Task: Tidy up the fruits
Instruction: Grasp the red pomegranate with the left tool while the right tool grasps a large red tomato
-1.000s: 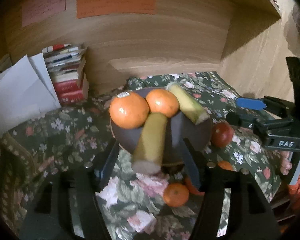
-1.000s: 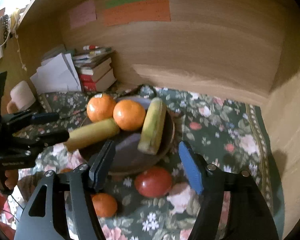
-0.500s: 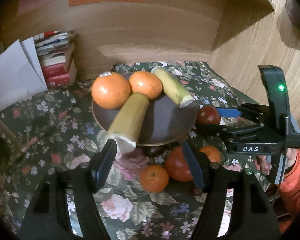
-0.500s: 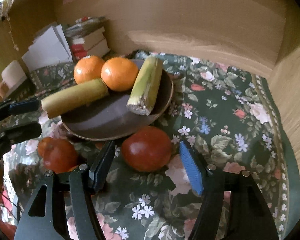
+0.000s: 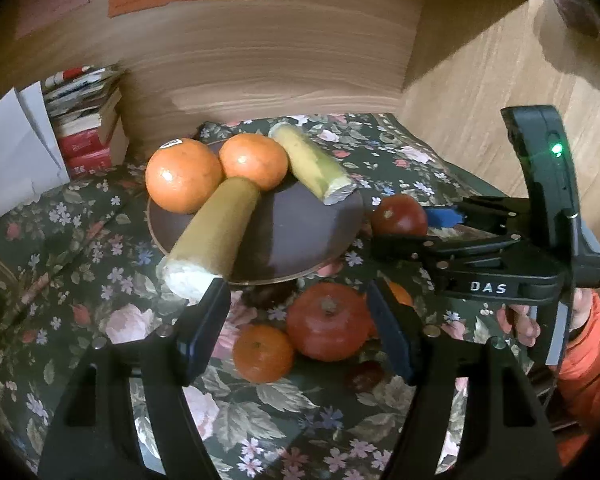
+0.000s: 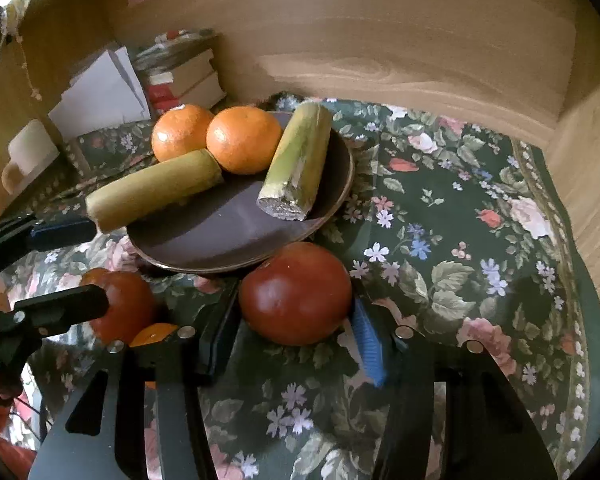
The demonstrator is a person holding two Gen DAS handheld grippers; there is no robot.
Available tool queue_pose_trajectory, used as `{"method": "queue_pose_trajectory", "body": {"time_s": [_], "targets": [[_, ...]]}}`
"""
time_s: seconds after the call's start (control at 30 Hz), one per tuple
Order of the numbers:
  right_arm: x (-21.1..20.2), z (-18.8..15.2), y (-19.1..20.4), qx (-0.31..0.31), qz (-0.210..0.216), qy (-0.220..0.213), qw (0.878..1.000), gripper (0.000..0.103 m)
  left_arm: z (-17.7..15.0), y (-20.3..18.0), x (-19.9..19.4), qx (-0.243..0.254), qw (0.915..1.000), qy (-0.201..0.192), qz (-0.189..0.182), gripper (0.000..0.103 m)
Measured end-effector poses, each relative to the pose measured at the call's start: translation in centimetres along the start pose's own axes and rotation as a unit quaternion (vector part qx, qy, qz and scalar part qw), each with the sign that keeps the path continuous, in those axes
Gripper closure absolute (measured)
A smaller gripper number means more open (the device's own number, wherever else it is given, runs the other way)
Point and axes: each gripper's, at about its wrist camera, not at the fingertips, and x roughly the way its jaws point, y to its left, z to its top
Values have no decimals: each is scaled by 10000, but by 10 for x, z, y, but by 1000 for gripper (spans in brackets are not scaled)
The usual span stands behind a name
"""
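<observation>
A dark brown plate (image 5: 300,236) (image 6: 228,240) holds two oranges (image 5: 184,176) (image 6: 244,138) and two cut yellow-green fruit pieces (image 5: 216,236) (image 6: 296,164). On the floral cloth in front of it lie a red tomato (image 6: 296,292) (image 5: 398,216), a second red fruit (image 5: 328,328) (image 6: 120,304) and a small orange (image 5: 262,354). My right gripper (image 6: 292,324) (image 5: 416,230) is closing, its pads against both sides of the red tomato. My left gripper (image 5: 300,304) stands open just above the second red fruit, not touching it.
A stack of books (image 5: 88,128) and white papers (image 5: 16,160) stand at the back left against the wooden wall (image 5: 260,40). A pale mug (image 6: 28,156) sits at far left. A hand in an orange sleeve (image 5: 580,360) holds the right gripper.
My right gripper sank over the red tomato and its jaws narrowed around it. My left gripper came down toward the loose fruit in front of the plate.
</observation>
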Motion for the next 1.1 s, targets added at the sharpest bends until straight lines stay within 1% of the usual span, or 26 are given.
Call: {"method": "queue_pose_trajectory", "body": {"time_s": [0.07, 0.17, 0.2, 0.33, 0.47, 0.63, 0.67, 0.77, 1.03, 1.07, 1.1], "targets": [[-6, -2, 0, 19, 30, -65, 10000, 54, -1, -3, 1, 51, 10000, 16, 7, 33], [-15, -5, -2, 60, 83, -137, 9999, 54, -4, -4, 4, 14, 10000, 63, 76, 43], [-18, -6, -2, 68, 89, -156, 9998, 54, -5, -4, 3, -22, 10000, 63, 15, 45], [-25, -9, -5, 110, 108, -208, 9997, 54, -9, -3, 3, -72, 9998, 154, -100, 46], [-31, -11, -3, 105, 115, -264, 9995, 54, -12, -9, 3, 35, 9999, 158, 3, 46], [-35, -12, 0, 98, 197, -322, 9992, 54, -8, -11, 12, -39, 9998, 201, 31, 46], [-36, -12, 2, 78, 198, -327, 9992, 54, -7, -11, 14, -58, 9997, 217, 22, 47], [-36, -12, 4, 54, 218, -328, 9992, 54, -4, -10, 17, -92, 9995, 267, -104, 56], [-39, -9, 7, 39, 261, -376, 9989, 54, -4, -11, 13, -61, 9996, 245, -129, 57], [-39, -8, 8, 26, 268, -395, 9989, 54, -3, -11, 11, -53, 9996, 224, -141, 59], [-40, -6, 9, 2, 269, -416, 9988, 54, -3, -12, 8, -48, 9997, 191, -163, 64]]}}
